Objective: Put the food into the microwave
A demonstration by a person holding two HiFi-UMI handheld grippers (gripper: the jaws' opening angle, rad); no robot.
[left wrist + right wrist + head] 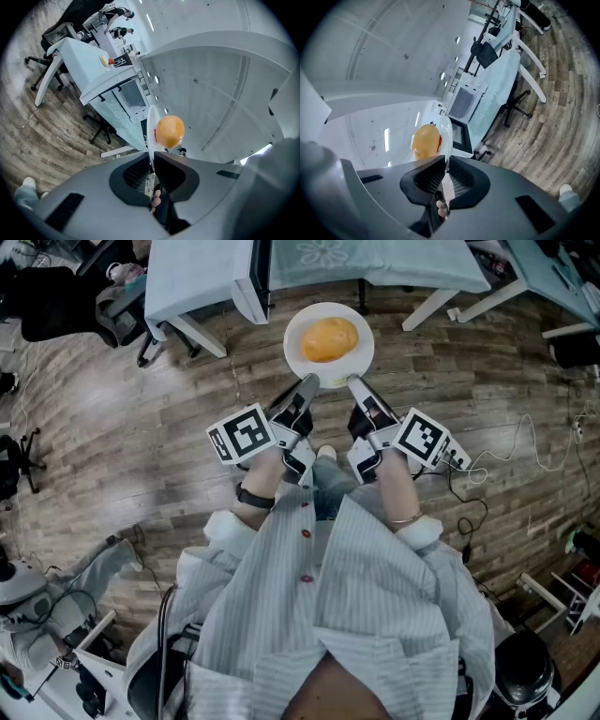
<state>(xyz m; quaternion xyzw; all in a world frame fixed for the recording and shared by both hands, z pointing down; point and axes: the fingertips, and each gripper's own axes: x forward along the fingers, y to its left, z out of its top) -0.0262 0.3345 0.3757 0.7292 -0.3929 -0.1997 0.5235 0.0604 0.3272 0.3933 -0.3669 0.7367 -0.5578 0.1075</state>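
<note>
A round white plate (358,360) carries a rounded orange-yellow piece of food (329,338) and hangs in the air above the wooden floor. My left gripper (309,387) is shut on the plate's near rim at the left. My right gripper (354,384) is shut on the same rim at the right. In the left gripper view the plate (151,129) stands edge-on between the pads, with the food (169,131) beside it. The right gripper view shows the plate (445,133) and food (425,141) likewise. The microwave (461,104) sits on a light-blue covered table ahead and also shows in the left gripper view (131,95).
Light-blue covered tables (192,282) stand ahead at the top of the head view, with white legs (427,310) reaching onto the floor. Office chairs (117,306) stand at the left. Cables (525,451) trail over the floor at the right. The person's shoe (325,454) is below the plate.
</note>
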